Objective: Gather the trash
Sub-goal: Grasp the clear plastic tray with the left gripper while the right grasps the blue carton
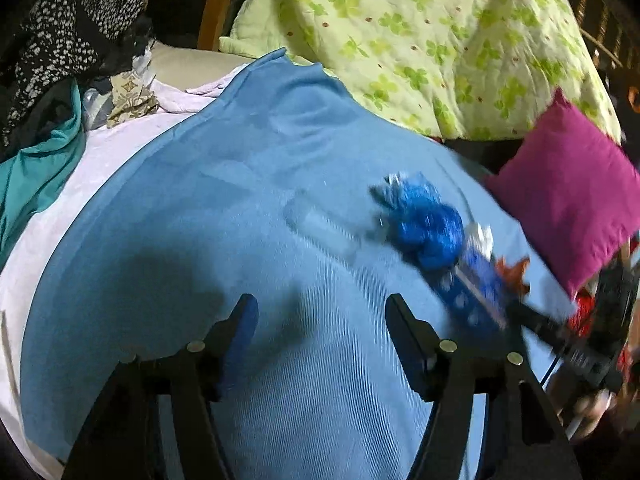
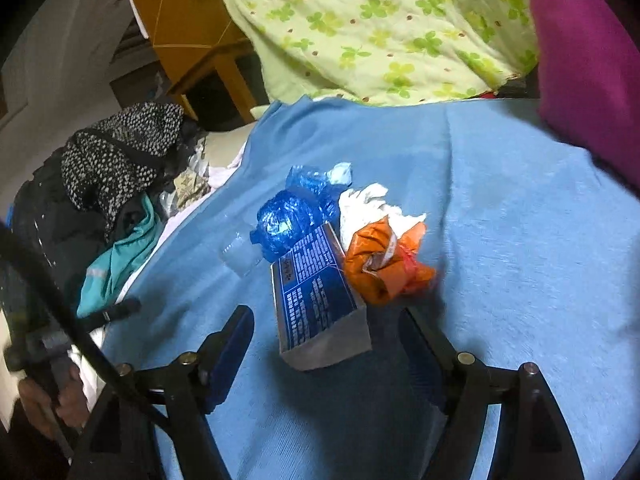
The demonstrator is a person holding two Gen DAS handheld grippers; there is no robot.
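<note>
- Blue blanket (image 2: 500,240) spread over a bed, with a small heap of trash near its middle.
- In the heap: a blue box (image 2: 320,308) with white print, lying flat; a crumpled blue plastic wrapper (image 2: 288,220) touching the box's far end; an orange wrapper (image 2: 380,268) pressed against the box's right side; crumpled white tissue (image 2: 368,200) just behind the orange wrapper.
- A clear plastic piece (image 2: 240,254), hard to make out, just left of the blue wrapper.
- Right tongs (image 2: 326,332) spread wide, fingers either side of the box's near end, pads not pressing on it.
- Left tongs (image 1: 320,312) spread wide over bare blanket, nothing between the fingers; trash heap off to their right.
- Behind the blanket: a green clover-print quilt (image 2: 380,32), a magenta pillow (image 2: 588,60) at the right.
- At the left edge: a pile of clothes (image 2: 120,160), dark spotted fabric on top, teal cloth below.
</note>
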